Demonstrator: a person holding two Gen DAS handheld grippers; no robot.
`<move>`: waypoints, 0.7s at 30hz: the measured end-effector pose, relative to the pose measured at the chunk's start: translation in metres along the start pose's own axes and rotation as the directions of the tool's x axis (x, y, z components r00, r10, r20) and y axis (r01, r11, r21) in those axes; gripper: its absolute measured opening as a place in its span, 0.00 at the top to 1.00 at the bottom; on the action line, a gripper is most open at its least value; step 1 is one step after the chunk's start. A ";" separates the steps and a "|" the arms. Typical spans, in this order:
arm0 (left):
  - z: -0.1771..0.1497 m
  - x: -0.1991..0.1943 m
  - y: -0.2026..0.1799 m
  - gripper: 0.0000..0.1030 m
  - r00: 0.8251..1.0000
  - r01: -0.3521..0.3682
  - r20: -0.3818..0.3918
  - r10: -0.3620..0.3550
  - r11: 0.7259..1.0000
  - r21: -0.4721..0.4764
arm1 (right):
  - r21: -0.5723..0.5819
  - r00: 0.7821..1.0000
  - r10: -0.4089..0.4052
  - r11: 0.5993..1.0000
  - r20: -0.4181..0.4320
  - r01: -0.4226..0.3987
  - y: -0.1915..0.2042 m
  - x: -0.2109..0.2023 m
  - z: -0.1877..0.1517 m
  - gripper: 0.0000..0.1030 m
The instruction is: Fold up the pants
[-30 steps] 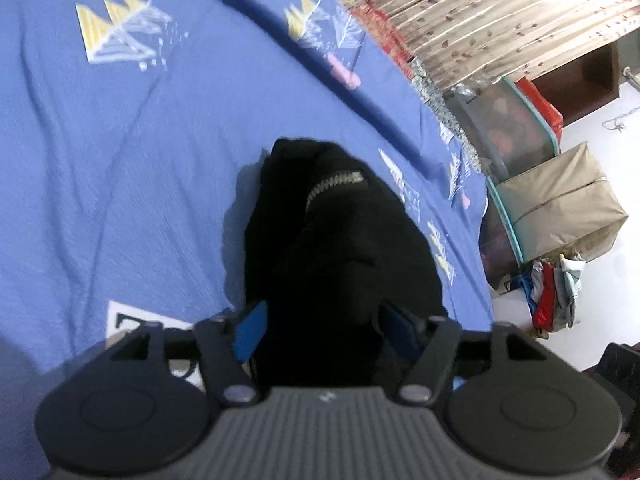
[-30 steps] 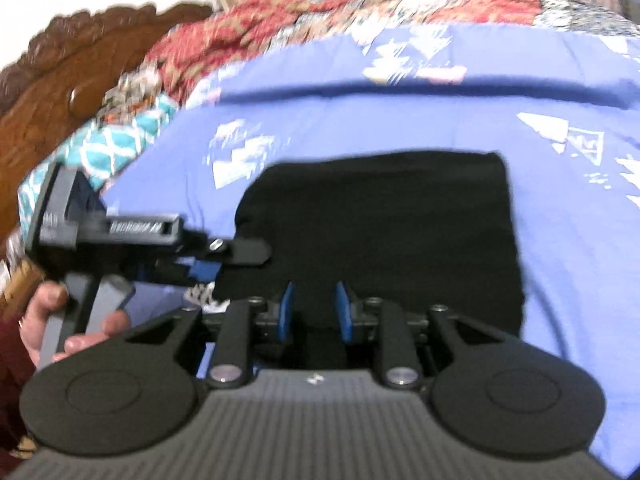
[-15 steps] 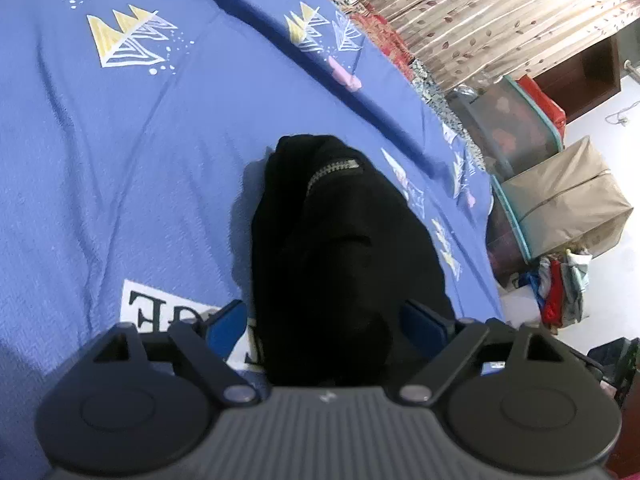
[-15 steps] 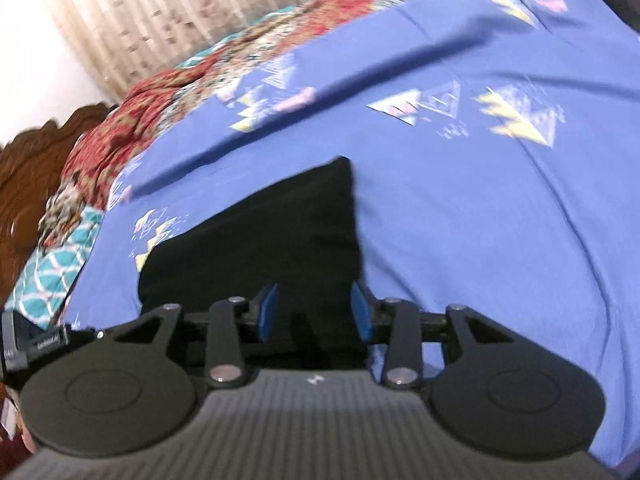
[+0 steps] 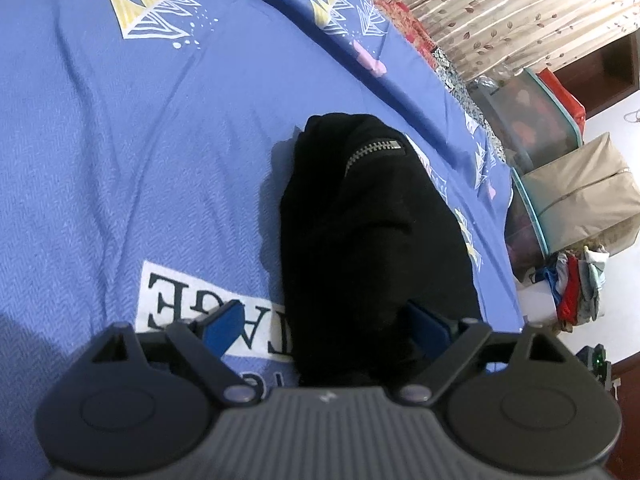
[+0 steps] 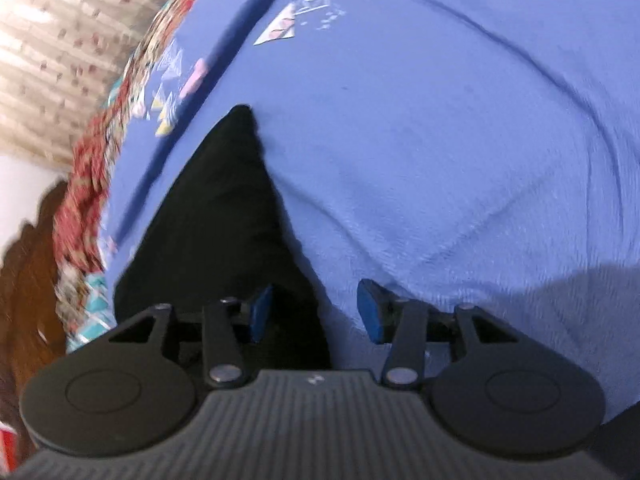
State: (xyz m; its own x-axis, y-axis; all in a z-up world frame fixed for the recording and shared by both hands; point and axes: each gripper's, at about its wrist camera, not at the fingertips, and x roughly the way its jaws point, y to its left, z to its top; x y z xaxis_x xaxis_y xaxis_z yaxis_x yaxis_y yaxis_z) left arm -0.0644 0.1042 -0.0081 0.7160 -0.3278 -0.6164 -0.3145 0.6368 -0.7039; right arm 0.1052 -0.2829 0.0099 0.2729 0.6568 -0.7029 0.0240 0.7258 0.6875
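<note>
Once clamped, pants now released.

Light: daylight glowed through the curtain, bright at upper right.
Shadows: a soft shadow lay on the bedsheet left of the black pants.
Blur: right wrist view smeared, worst along its left edge.
Distortion: fisheye curved both views' edges.

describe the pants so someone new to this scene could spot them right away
Start at the blue bedsheet with triangle prints. The pants are the folded black bundle lying on it, beside its white printed-letter patch. Nothing else on the sheet is black, and a silver zipper shows on top.
</note>
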 end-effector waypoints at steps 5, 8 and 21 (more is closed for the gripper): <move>0.000 0.000 0.000 0.12 1.000 0.001 0.000 -0.001 1.000 -0.001 | 0.083 0.999 0.042 0.996 -0.006 -0.041 -0.010 -0.005 0.002 0.52; 0.000 0.001 -0.001 0.12 1.000 0.000 0.001 0.000 1.000 0.002 | 0.089 0.999 0.044 0.995 -0.004 -0.044 -0.012 -0.008 0.001 0.52; 0.000 0.001 0.000 0.12 1.000 0.001 0.000 -0.001 1.000 -0.003 | 0.128 0.998 0.059 0.990 -0.003 -0.058 -0.018 -0.007 0.002 0.52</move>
State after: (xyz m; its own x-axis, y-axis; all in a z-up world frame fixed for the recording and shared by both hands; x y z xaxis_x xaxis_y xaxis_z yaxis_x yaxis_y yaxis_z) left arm -0.0634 0.1042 -0.0091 0.7160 -0.3289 -0.6157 -0.3152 0.6347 -0.7055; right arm 0.1044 -0.3008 0.0027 0.2709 0.6990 -0.6618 0.1307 0.6545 0.7447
